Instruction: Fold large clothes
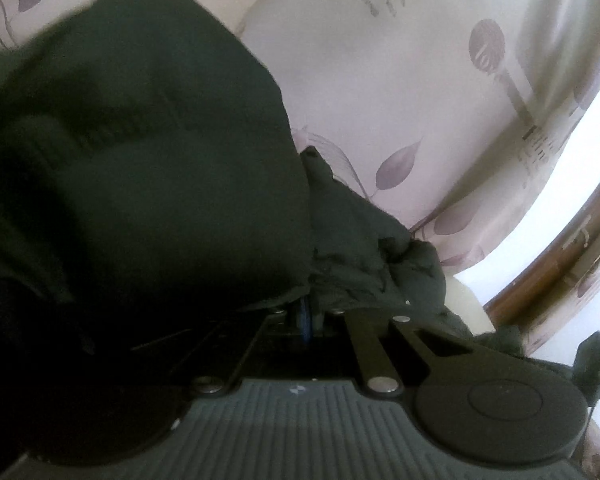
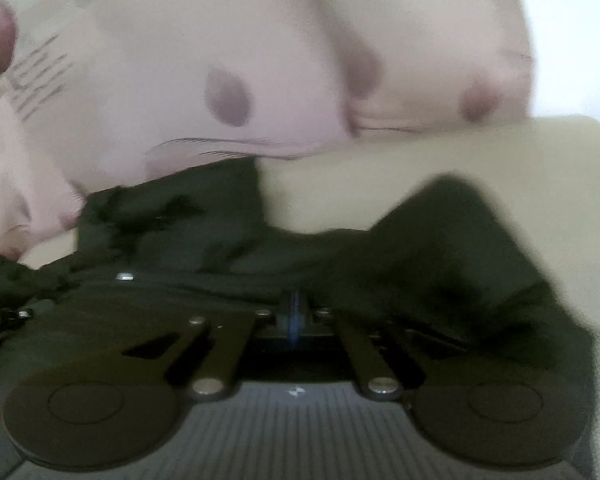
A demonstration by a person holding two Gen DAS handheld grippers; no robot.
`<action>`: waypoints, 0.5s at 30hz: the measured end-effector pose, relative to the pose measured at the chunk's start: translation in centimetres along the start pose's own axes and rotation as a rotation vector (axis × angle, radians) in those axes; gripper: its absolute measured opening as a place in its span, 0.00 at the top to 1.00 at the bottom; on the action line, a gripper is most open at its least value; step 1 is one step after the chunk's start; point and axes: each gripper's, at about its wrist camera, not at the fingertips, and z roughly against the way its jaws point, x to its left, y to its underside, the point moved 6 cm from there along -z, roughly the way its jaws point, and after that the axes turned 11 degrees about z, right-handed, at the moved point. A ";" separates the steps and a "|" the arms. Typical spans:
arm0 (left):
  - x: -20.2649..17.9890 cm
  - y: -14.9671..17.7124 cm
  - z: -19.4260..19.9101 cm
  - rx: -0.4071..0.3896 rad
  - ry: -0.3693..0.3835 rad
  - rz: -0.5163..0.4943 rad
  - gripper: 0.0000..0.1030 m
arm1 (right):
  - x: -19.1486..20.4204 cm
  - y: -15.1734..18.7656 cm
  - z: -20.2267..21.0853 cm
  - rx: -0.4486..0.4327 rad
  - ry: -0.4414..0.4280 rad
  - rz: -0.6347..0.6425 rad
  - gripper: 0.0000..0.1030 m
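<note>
Both grippers pinch the dark green jacket on the bed

Left gripper (image 1: 306, 312) and right gripper (image 2: 296, 312) have their jaws closed on the jacket (image 1: 148, 152), bunched over the floral bedsheet (image 1: 380, 80); best lift evenly, keeping the edge taut.

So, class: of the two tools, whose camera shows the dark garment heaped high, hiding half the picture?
The left tool: the dark garment towers over it, while the right tool's lies low.
</note>
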 end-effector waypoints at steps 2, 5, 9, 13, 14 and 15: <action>0.7 -0.2 0.9 -0.022 0.013 -0.009 0.89 | -1.8 0.7 0.3 -0.012 -0.017 -0.055 1.00; 1.4 -0.8 2.0 -0.058 0.015 -0.011 0.89 | -4.0 1.4 0.9 -0.040 -0.044 -0.112 1.00; 2.8 -1.8 3.2 -0.112 -0.003 0.022 0.89 | -5.4 1.9 1.3 -0.060 -0.037 -0.124 1.00; 4.8 -2.9 4.0 -0.165 -0.030 0.131 0.89 | -6.6 2.7 2.2 -0.083 -0.026 -0.149 1.00; 5.4 -3.3 4.3 -0.184 -0.053 0.147 0.89 | -6.4 2.7 2.0 -0.084 -0.021 -0.141 1.00; 5.8 -3.5 4.5 -0.194 -0.073 0.156 0.89 | -6.3 2.7 1.9 -0.085 -0.015 -0.137 1.00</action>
